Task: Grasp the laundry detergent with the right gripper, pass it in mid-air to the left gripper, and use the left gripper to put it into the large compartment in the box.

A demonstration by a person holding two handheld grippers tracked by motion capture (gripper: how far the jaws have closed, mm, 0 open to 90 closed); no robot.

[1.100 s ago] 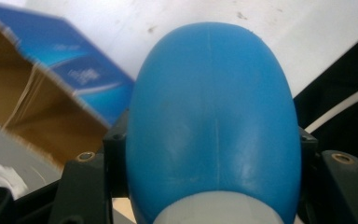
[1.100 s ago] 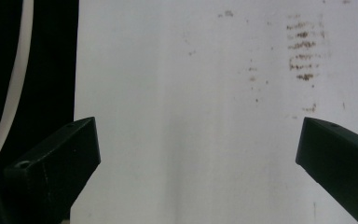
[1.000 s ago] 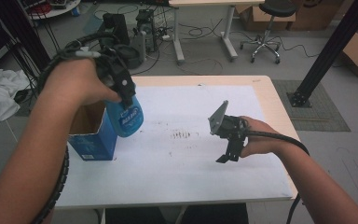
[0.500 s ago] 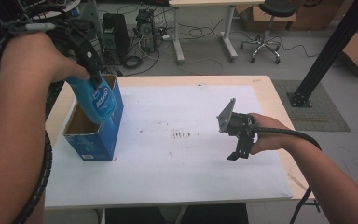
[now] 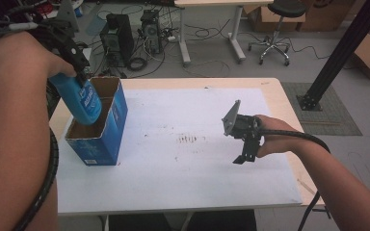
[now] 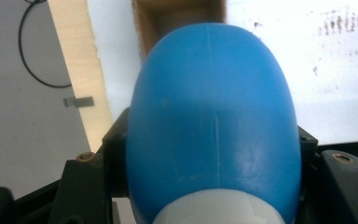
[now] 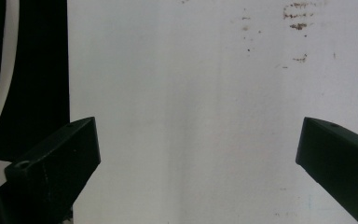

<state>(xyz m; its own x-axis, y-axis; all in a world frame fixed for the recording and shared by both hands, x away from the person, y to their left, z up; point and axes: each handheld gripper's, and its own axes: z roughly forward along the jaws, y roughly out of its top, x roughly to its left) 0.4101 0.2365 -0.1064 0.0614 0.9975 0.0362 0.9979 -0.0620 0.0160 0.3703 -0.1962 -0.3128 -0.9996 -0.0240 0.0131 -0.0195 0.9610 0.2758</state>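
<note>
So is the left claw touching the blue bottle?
Touching. In the left gripper view the jaws of the left claw press both sides of the blue bottle, with no gap.

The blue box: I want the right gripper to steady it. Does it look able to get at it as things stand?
Probably yes. The right gripper hangs open and empty over bare white table, nothing between it and the blue box. The left gripper holds the blue bottle over the box's opening.
</note>
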